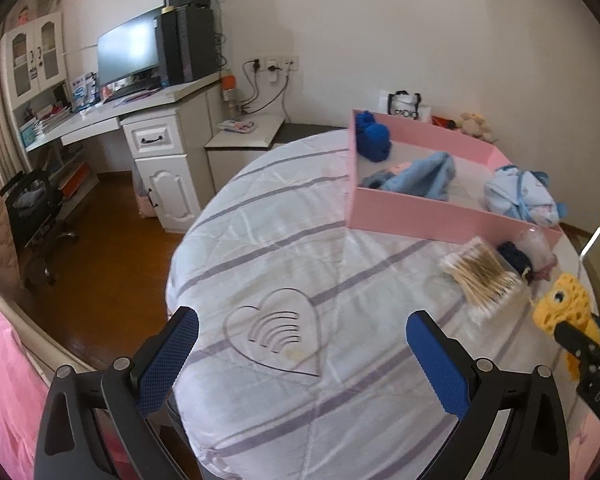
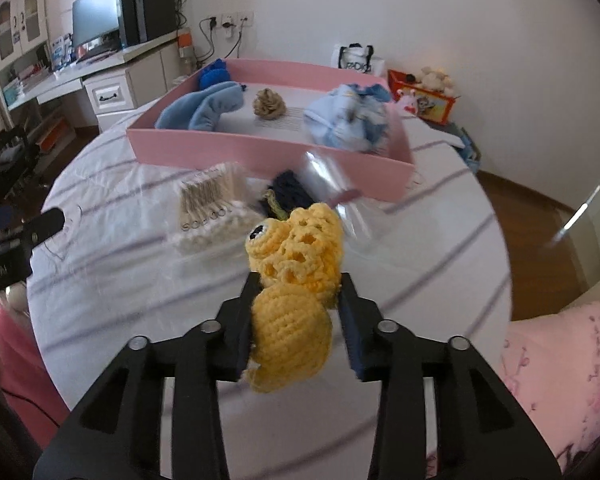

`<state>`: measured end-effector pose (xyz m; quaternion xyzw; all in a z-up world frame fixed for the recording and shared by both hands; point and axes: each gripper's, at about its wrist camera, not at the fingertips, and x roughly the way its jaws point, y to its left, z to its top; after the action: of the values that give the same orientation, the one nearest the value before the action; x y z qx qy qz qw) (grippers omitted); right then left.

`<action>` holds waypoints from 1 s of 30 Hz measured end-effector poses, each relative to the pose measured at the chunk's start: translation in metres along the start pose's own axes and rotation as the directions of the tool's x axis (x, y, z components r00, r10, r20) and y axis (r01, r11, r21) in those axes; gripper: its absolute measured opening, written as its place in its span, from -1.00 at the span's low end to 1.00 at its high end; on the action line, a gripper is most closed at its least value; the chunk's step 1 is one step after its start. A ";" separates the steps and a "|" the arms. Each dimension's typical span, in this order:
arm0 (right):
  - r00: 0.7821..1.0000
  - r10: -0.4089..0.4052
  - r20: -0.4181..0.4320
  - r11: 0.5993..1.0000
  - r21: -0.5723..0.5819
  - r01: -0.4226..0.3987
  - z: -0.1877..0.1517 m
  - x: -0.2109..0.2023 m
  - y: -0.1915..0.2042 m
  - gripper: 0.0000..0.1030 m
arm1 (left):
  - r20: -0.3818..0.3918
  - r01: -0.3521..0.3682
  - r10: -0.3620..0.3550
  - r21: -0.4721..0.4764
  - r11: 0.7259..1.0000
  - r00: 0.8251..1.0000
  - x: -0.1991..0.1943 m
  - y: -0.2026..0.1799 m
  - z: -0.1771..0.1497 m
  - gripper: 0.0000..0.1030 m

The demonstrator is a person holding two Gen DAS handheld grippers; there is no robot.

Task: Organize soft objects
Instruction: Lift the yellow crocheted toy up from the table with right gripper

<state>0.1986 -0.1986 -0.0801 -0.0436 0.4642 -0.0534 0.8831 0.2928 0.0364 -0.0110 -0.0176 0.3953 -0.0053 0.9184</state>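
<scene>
Yellow crochet toy (image 2: 294, 280) half-hidden between right gripper (image 2: 298, 284) fingers

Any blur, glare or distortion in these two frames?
Left wrist view: fisheye bends the bed edge; the cotton swabs are smeared. Right wrist view: the clear bag is streaked, while the yellow crochet toy in the right gripper stays sharp.

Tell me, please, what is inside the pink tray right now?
The pink tray holds a dark blue yarn item, a light blue plush, a tan pompom and a pale blue bundle; anything beneath them is hidden.
</scene>
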 end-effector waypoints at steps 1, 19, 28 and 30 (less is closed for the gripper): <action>1.000 -0.012 -0.005 1.000 0.012 0.012 -0.003 0.000 -0.004 0.00 | -0.001 0.006 -0.006 0.006 1.000 1.000 -0.001 -0.003 -0.001 1.00; 0.999 -0.019 -0.043 0.999 0.030 0.020 -0.008 0.042 -0.014 0.30 | -0.042 0.004 -0.002 0.055 0.998 0.999 0.007 -0.026 0.001 1.00; 1.000 -0.003 -0.015 0.996 0.092 0.005 -0.015 0.021 -0.043 -0.44 | -0.052 0.067 -0.063 0.079 0.995 0.997 0.009 -0.046 0.004 1.00; 1.000 -0.014 0.000 0.995 0.103 0.014 -0.015 0.016 -0.050 -0.44 | -0.058 0.087 -0.082 0.080 0.993 0.995 0.010 -0.051 0.006 1.00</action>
<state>0.1923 -0.2504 -0.0958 -0.0013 0.4600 -0.0836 0.8840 0.3046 -0.0148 -0.0125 0.0039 0.4187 -0.0612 0.9060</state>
